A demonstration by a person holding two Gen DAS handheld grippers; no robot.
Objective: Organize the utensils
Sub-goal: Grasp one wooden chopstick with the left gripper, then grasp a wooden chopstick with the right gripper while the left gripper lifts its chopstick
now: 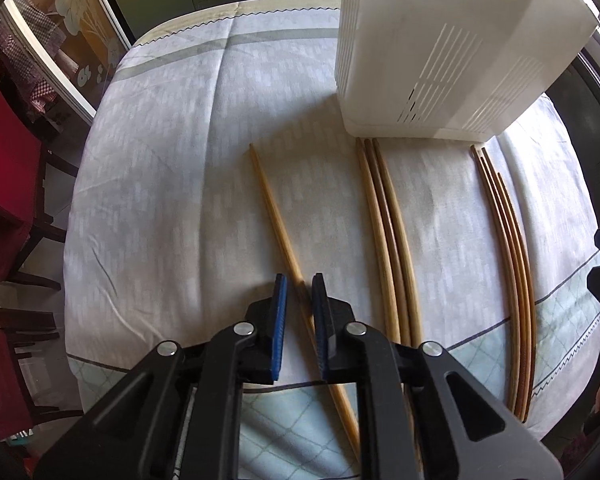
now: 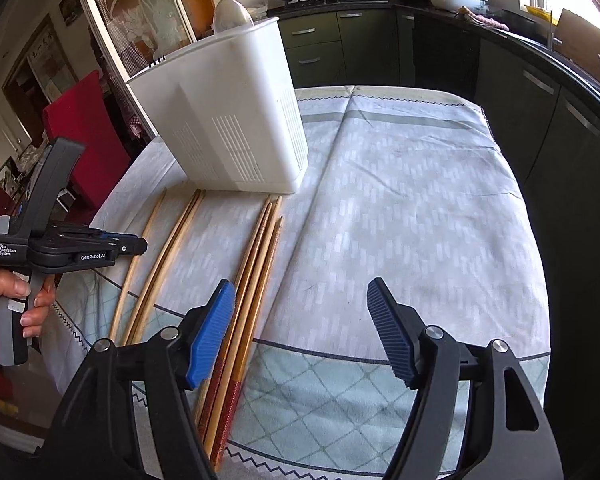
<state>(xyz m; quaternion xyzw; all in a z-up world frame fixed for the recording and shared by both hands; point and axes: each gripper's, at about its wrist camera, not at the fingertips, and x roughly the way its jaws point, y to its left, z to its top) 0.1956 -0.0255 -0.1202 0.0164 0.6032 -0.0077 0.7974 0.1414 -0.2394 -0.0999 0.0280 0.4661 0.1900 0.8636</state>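
A single wooden chopstick [image 1: 276, 216] lies on the tablecloth, left of a group of three chopsticks [image 1: 384, 216] and a darker bundle [image 1: 508, 224]. My left gripper [image 1: 299, 278] points steeply down with its jaws narrow around the single chopstick; a gap shows beside it, so the pads do not press. A white slotted utensil holder [image 1: 440, 48] stands behind the chopsticks. In the right wrist view my right gripper [image 2: 300, 286] is open wide; its left finger [image 2: 214, 332] hovers over the darker bundle [image 2: 260, 256]. The left gripper [image 2: 140, 246] shows there from the side, held by a hand [image 2: 16, 300].
A metal spoon bowl [image 2: 232, 14] sticks up out of the holder [image 2: 236, 120]. Red chairs [image 1: 4, 168] stand left of the table. Dark kitchen cabinets [image 2: 540, 128] run behind and to the right. Bare tablecloth [image 2: 420, 200] spreads right of the chopsticks.
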